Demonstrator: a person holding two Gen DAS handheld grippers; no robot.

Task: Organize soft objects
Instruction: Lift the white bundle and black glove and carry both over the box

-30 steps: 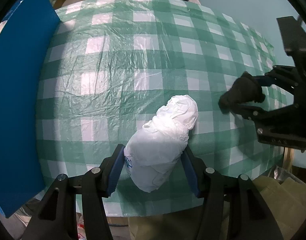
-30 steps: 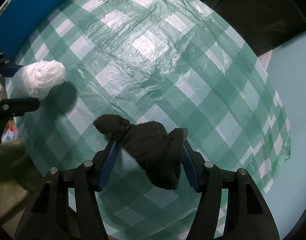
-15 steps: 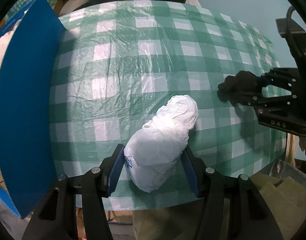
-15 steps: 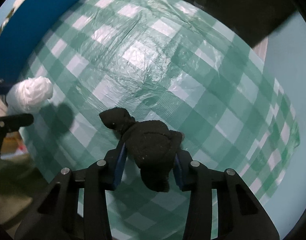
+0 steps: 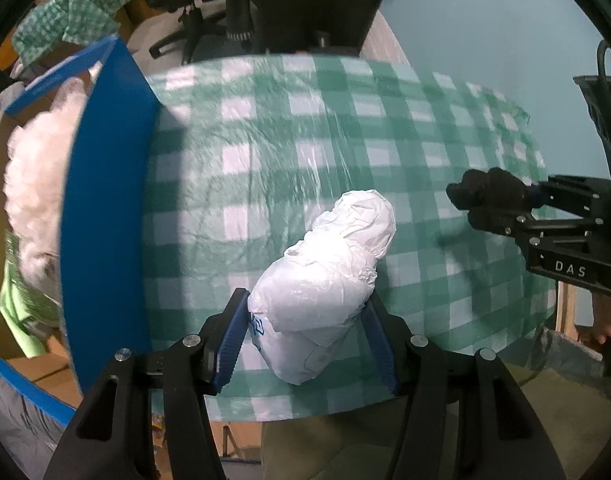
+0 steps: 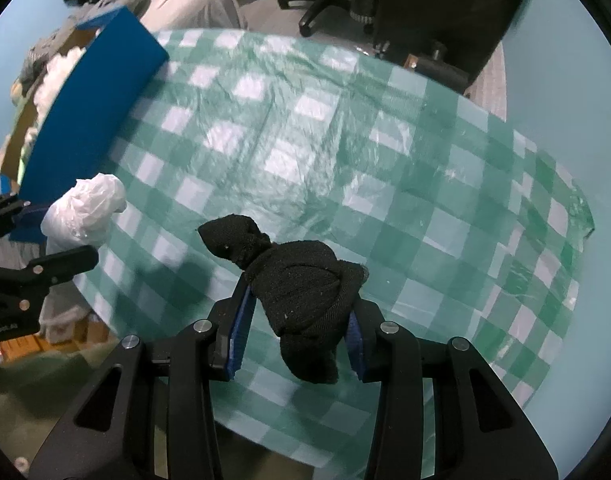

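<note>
Left hand-held gripper (image 5: 307, 332) has its blue pads pressed on both flanks of the white plastic-bag bundle (image 5: 325, 280), jaws roughly half open and stopped by the bundle's bulk, the whole thing carried clear above the checked counter (image 5: 265, 168); the bundle's long axis runs straight out along the fingers, its knotted narrow end farthest from the camera; right hand-held gripper (image 6: 295, 330) is clamped on the black knitted bundle (image 6: 297, 288), its jaws having just been closing, and now squeezing the wool between the pads so that a rounded lump bulges above them and a tail hangs below; that bundle too is off the counter, with a pointed twist sticking out up and to the left in the right wrist view; the relation that matters for the next move, as I judge it, is the blue box (image 5: 105, 216) standing at the counter's left edge, its tall blue wall facing both grippers and white fluffy filling (image 5: 37, 168) showing behind that wall; it lies to the left of both hands, the left hand much the nearer, just beside the wall, while the right one is well apart from it with the other gripper between; so the white bundle probably goes over the wall first, and the black one must wait or cross behind it
</note>
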